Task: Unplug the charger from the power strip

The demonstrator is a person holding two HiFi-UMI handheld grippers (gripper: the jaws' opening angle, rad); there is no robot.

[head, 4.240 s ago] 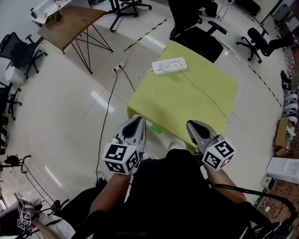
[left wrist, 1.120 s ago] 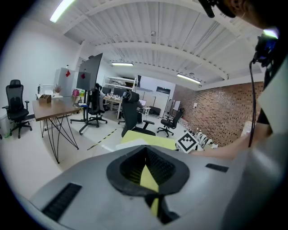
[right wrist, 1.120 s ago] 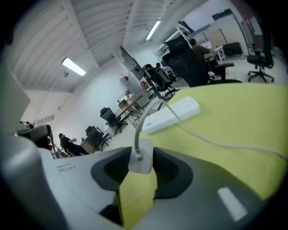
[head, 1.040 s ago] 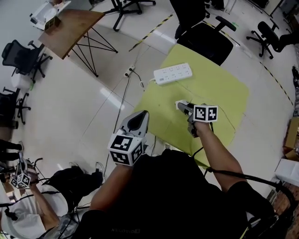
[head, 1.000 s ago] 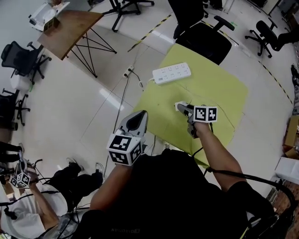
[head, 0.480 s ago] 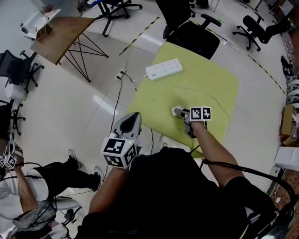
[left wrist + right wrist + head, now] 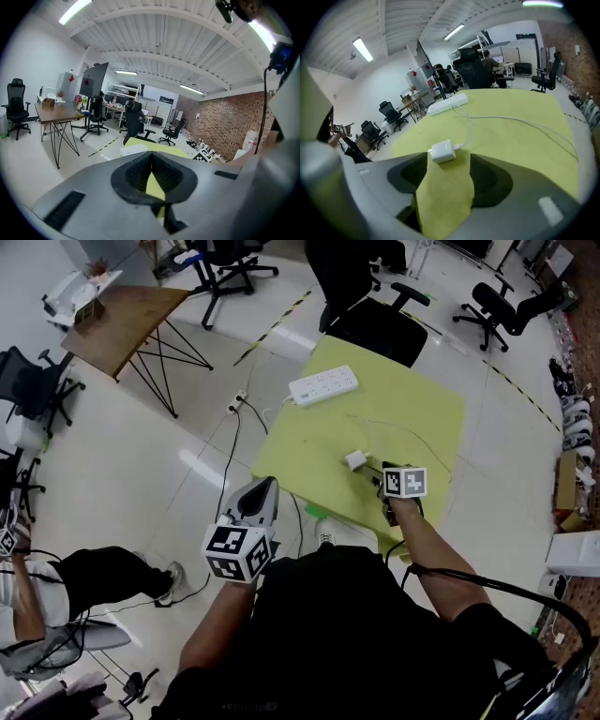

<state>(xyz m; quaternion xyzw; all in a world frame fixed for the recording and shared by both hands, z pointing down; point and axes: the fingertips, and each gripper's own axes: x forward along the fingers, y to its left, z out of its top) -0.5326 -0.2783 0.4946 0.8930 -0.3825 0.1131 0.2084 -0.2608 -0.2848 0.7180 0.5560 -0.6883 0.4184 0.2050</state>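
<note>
Head view shows the big yellow table point(image 7: 427, 413), the white power strip point(image 7: 323, 387) near its far edge, the left gripper point(image 7: 266, 486) with jaws together, and the right gripper point(image 7: 380, 481) with jaws opening, the little white charger point(image 7: 355, 460) lying loose at their tips, well apart from the strip.

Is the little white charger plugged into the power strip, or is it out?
Out. The charger lies loose on the yellow-green table, apart from the power strip.
</note>
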